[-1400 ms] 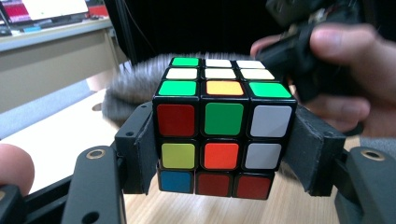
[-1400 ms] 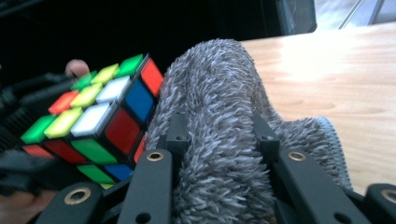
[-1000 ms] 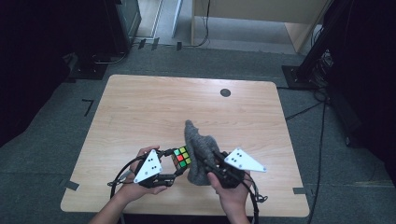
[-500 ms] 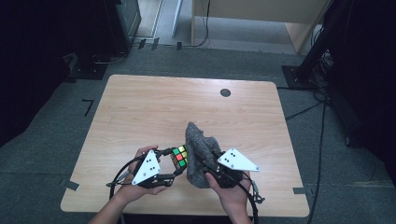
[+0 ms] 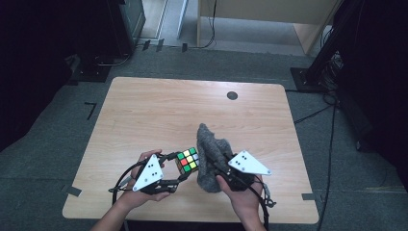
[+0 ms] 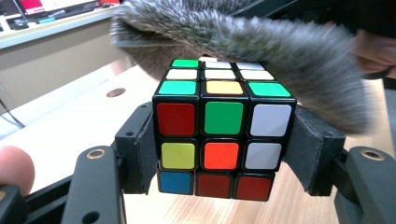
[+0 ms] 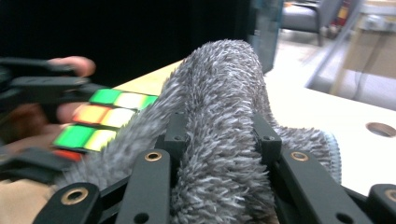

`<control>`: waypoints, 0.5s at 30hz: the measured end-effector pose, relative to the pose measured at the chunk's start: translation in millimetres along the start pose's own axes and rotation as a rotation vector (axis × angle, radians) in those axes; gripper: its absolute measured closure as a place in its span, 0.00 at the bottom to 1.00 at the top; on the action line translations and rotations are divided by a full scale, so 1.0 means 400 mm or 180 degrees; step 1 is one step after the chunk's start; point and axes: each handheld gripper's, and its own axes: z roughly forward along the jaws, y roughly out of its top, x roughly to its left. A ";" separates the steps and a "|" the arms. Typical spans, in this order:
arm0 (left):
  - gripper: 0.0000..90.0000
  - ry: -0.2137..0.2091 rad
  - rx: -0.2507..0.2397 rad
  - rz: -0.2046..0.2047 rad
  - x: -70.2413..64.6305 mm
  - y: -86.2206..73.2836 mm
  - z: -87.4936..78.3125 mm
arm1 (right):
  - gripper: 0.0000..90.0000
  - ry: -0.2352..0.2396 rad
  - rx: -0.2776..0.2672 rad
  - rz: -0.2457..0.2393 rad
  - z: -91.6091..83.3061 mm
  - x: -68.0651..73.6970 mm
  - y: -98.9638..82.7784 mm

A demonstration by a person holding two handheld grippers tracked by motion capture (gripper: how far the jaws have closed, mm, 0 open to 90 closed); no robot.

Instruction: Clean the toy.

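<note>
A colourful puzzle cube [image 5: 187, 160] [image 6: 223, 140] [image 7: 100, 122] hangs just above the front of the wooden table [image 5: 159, 110]. My left gripper [image 5: 179, 169] [image 6: 223, 154] is shut on it, one pad pressing each side. A fluffy grey cloth [image 5: 211, 154] [image 6: 252, 46] [image 7: 219, 121] is bunched between the pads of my right gripper [image 5: 219, 163] [image 7: 218, 133], which is shut on it. The cloth drapes against the cube's top and right side. A person's hands hold both grippers near the table's front edge.
A round dark hole [image 5: 232, 95] [image 7: 381, 129] sits near the table's far right corner. Dark floor, cables and stands surround the table. Wooden furniture [image 5: 260, 12] stands beyond the far edge.
The right gripper and its cloth have slid a little left, so the cloth now lies closer over the cube. The left gripper and cube have stayed put.
</note>
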 end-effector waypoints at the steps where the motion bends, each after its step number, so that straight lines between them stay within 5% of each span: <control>1: 0.39 0.0000 0.0005 -0.0003 0.001 0.000 0.000 | 0.75 0.0001 -0.0038 0.0069 -0.005 -0.007 0.002; 3: 0.39 0.0008 0.0063 0.0019 0.001 -0.005 0.006 | 0.75 0.0078 -0.0137 0.0091 -0.015 0.002 0.008; 7: 0.39 -0.0137 0.0075 -0.0054 -0.001 -0.012 0.013 | 0.75 0.0431 -0.0203 -0.0258 -0.008 0.075 0.023; 10: 0.39 -0.0195 0.0002 -0.0045 -0.003 -0.003 0.004 | 0.75 0.0469 -0.0091 -0.0449 0.008 0.104 0.014; 13: 0.39 -0.0146 -0.0003 -0.0030 0.001 -0.003 -0.002 | 0.75 0.0381 -0.0065 -0.0210 0.012 0.066 0.005; 15: 0.39 -0.0135 -0.0039 -0.0056 0.008 -0.004 -0.006 | 0.75 0.0186 -0.0053 0.0006 0.005 0.027 0.001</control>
